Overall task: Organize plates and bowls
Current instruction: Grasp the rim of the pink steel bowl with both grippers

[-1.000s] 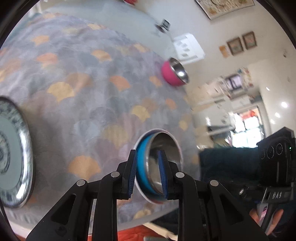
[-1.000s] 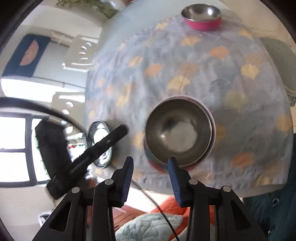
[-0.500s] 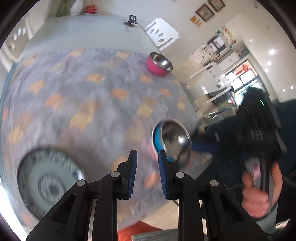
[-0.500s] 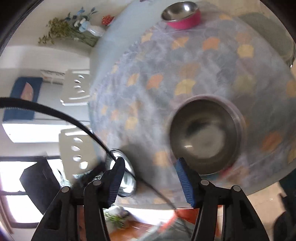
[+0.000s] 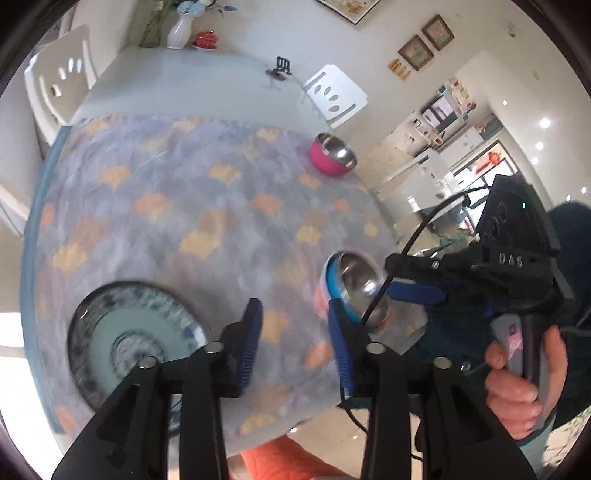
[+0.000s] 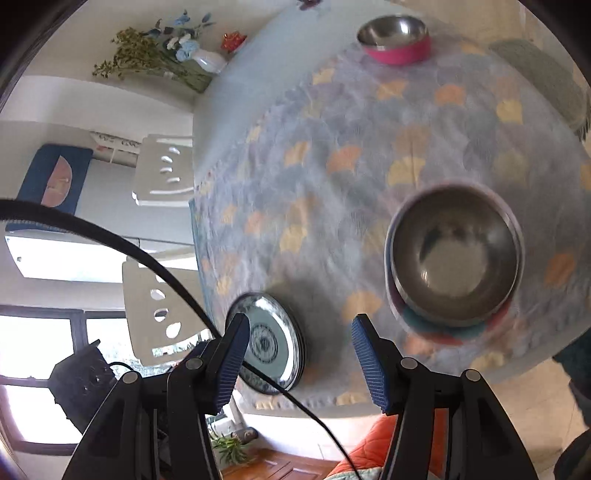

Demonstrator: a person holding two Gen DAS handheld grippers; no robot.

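A steel bowl with a blue outside sits nested in a stack of bowls (image 5: 354, 291) near the table's front right edge; the same stack of bowls (image 6: 454, 258) lies right of my right gripper. A blue-patterned plate (image 5: 133, 343) rests at the front left, and the plate (image 6: 273, 347) shows between the right fingers, farther off. A pink steel bowl (image 5: 332, 157) stands alone at the far side. My left gripper (image 5: 295, 339) hovers above the cloth, its jaws opening with nothing between them. My right gripper (image 6: 301, 354) is open and holds nothing.
A patterned cloth (image 5: 177, 206) covers the round table. White chairs (image 6: 162, 170) stand around it, and a vase of flowers (image 5: 179, 26) is on the far side. A black cable (image 6: 147, 266) crosses the right wrist view. A hand (image 5: 517, 387) holds the right gripper's handle.
My left gripper let go of the blue-sided bowl's rim, rose and pulled back, and its jaws widened. My right gripper spread its jaws and swung left, toward the plate.
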